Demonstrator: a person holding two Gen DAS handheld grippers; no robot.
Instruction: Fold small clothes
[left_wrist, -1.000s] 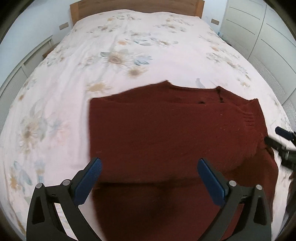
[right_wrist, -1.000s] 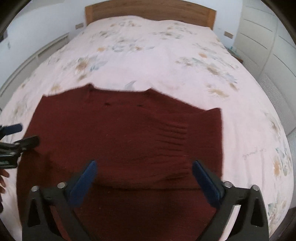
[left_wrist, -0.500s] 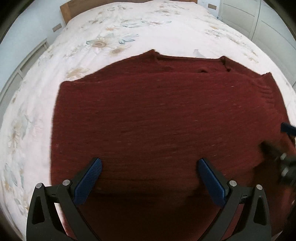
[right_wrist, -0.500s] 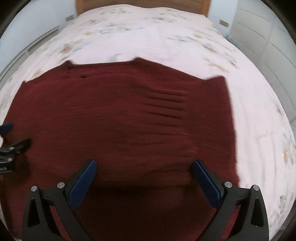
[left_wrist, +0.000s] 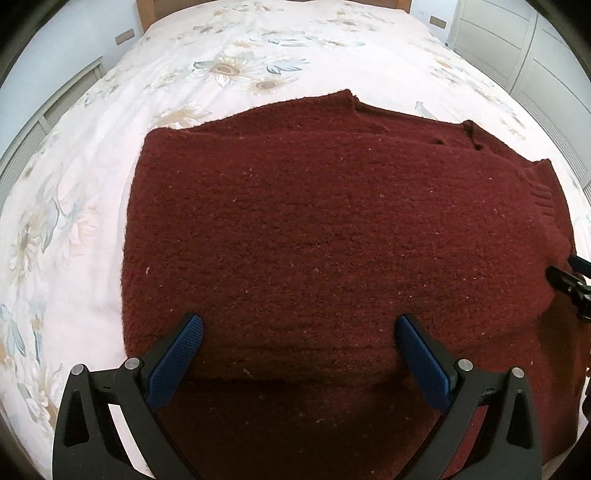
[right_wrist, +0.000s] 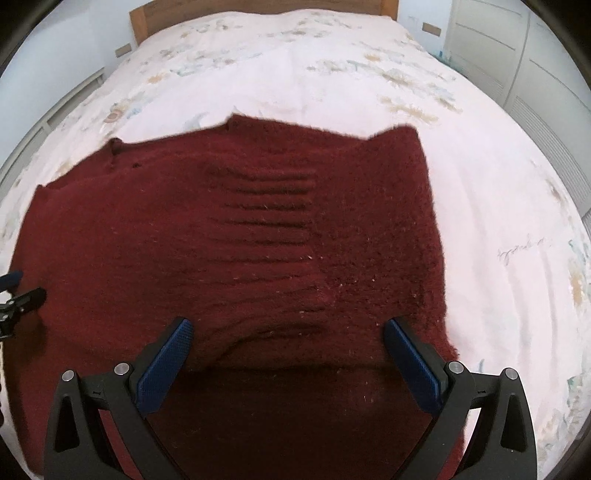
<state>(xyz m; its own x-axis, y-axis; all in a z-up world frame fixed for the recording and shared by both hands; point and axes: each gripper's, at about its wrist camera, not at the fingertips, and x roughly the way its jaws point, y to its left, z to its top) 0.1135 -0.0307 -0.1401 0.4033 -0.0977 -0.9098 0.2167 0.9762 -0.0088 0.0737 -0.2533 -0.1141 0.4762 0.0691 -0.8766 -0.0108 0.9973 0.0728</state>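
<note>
A dark red knitted sweater (left_wrist: 332, 240) lies spread across the near half of a bed (left_wrist: 258, 55), filling the centre and lower part of both wrist views. A fold line runs across the lower part of each frame, with a darker layer of the same knit below it, which suggests the garment is already partly doubled over. The left gripper (left_wrist: 299, 332) hangs over the sweater's left side with its blue pads spread wide and nothing between them. The right gripper (right_wrist: 288, 328) is equally wide open and empty, over the ribbed patch toward the garment's right edge. Each tool also shows at the edge of the other's view, so the two appear to flank the sweater, probably set to take hold along the fold for the next turn. The bed wears a pale pink cover (right_wrist: 332, 74) printed with faded flowers. A wooden headboard (right_wrist: 258, 7) sits at the top of the frame, white cupboard doors (right_wrist: 517, 48) at upper right and pale blue walls at upper left.
</note>
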